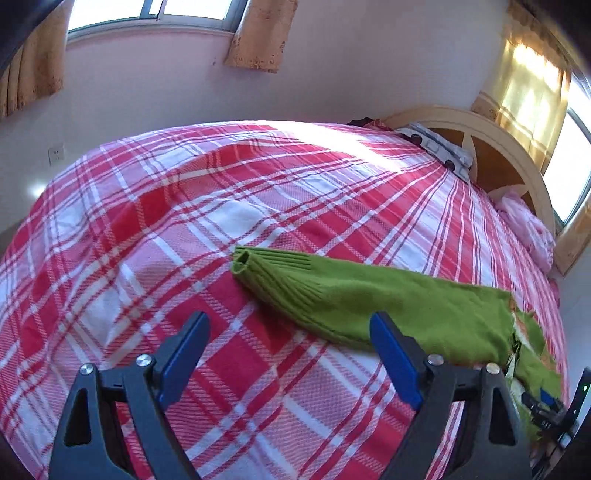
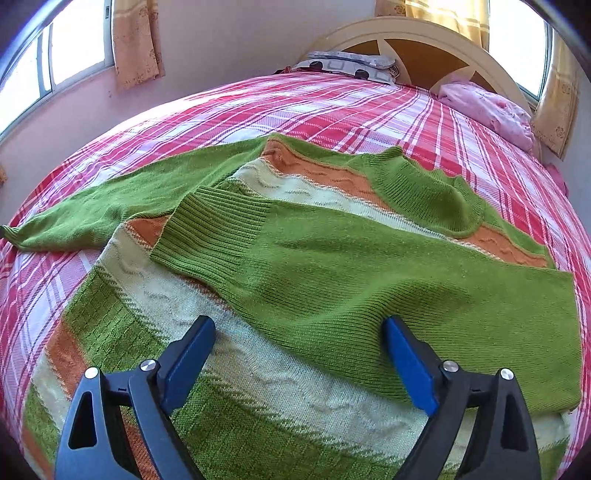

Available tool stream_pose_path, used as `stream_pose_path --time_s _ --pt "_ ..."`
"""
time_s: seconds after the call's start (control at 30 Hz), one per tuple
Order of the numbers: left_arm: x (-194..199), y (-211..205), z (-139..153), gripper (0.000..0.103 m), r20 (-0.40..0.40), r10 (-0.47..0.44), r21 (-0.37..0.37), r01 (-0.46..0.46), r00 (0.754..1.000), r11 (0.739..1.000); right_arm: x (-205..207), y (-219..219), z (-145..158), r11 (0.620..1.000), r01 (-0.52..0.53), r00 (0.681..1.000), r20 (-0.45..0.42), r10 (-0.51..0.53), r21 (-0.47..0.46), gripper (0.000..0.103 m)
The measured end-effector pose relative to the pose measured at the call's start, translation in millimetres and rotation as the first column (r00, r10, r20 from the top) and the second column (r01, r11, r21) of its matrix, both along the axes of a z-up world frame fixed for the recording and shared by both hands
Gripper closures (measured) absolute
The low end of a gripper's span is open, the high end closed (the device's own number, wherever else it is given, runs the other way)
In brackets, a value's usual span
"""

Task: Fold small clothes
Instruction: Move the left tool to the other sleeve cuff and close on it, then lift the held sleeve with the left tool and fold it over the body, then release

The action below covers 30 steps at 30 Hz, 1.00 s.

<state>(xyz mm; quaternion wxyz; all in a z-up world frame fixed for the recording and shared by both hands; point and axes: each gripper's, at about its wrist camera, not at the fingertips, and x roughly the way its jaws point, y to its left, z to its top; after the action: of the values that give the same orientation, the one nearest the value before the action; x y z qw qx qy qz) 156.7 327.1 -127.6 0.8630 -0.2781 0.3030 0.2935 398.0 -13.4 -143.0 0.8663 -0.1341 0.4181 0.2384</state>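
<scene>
A small knit sweater (image 2: 295, 369), green with orange and cream bands, lies flat on the plaid bed. Its right sleeve (image 2: 332, 273) is folded across the body, ribbed cuff (image 2: 218, 229) toward the left. Its left sleeve (image 2: 110, 206) stretches out to the left on the bedspread; in the left wrist view the same sleeve (image 1: 369, 299) lies ahead with its cuff (image 1: 258, 266) pointing left. My left gripper (image 1: 291, 325) is open and empty just before that sleeve. My right gripper (image 2: 299, 328) is open and empty over the sweater's body, at the folded sleeve's near edge.
The red, pink and white plaid bedspread (image 1: 184, 206) covers the bed. A patterned pillow (image 2: 351, 64) and a pink bundle (image 2: 487, 107) lie by the wooden headboard (image 2: 424, 44). Pink walls, windows and yellow curtains (image 1: 258, 33) stand behind.
</scene>
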Motion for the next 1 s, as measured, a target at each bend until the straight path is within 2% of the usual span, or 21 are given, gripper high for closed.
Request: stream_pose_path --time_s 0.07,0.17,0.27,0.37,0.43,0.5,0.63,0.67,0.7,0.87,1.0 --pt "7 6 -6 0.013 0.015 0.039 -0.021 -0.039 0.999 0.999 0 -1 0 1.0 0.0 1.0 0.0 0.0 0.006 0.01" --pt "14 16 -15 0.021 0.035 0.064 -0.078 -0.061 0.997 0.995 0 -1 0 1.0 0.0 1.0 0.004 0.0 0.003 0.01" --pt "20 21 -19 0.032 0.036 0.064 -0.091 -0.061 0.997 0.994 0 0 0 1.0 0.0 1.0 0.007 0.0 -0.002 0.01" --pt "26 25 -22 0.042 0.032 0.07 -0.07 -0.068 0.997 0.995 -1 0 0 1.0 0.0 1.0 0.008 0.0 -0.002 0.01" --pt "27 30 -24 0.052 0.033 0.084 -0.069 -0.082 0.996 0.994 -1 0 0 1.0 0.0 1.0 0.009 0.0 -0.003 0.01" --pt "26 36 -25 0.066 0.051 0.094 -0.075 -0.09 0.994 0.993 -1 0 0 1.0 0.0 1.0 0.01 0.0 -0.004 0.01" --pt "32 42 -31 0.081 0.064 0.064 -0.11 -0.057 0.996 0.992 -1 0 0 1.0 0.0 1.0 0.01 0.0 -0.003 0.01" --pt "31 43 -31 0.09 0.07 0.062 -0.115 -0.054 0.996 0.992 -1 0 0 1.0 0.0 1.0 0.01 0.0 -0.003 0.01" --pt "32 44 -30 0.094 0.079 0.053 -0.118 -0.044 0.995 0.992 -1 0 1 1.0 0.001 1.0 0.01 -0.001 -0.002 0.01" --pt "28 41 -15 0.096 0.15 0.001 -0.09 0.012 0.989 0.996 -1 0 0 1.0 0.001 1.0 0.011 -0.001 -0.003 0.01" --pt "30 34 2 0.098 0.176 -0.049 -0.046 0.058 0.983 0.997 -1 0 0 1.0 0.001 1.0 0.01 -0.001 -0.002 0.01"
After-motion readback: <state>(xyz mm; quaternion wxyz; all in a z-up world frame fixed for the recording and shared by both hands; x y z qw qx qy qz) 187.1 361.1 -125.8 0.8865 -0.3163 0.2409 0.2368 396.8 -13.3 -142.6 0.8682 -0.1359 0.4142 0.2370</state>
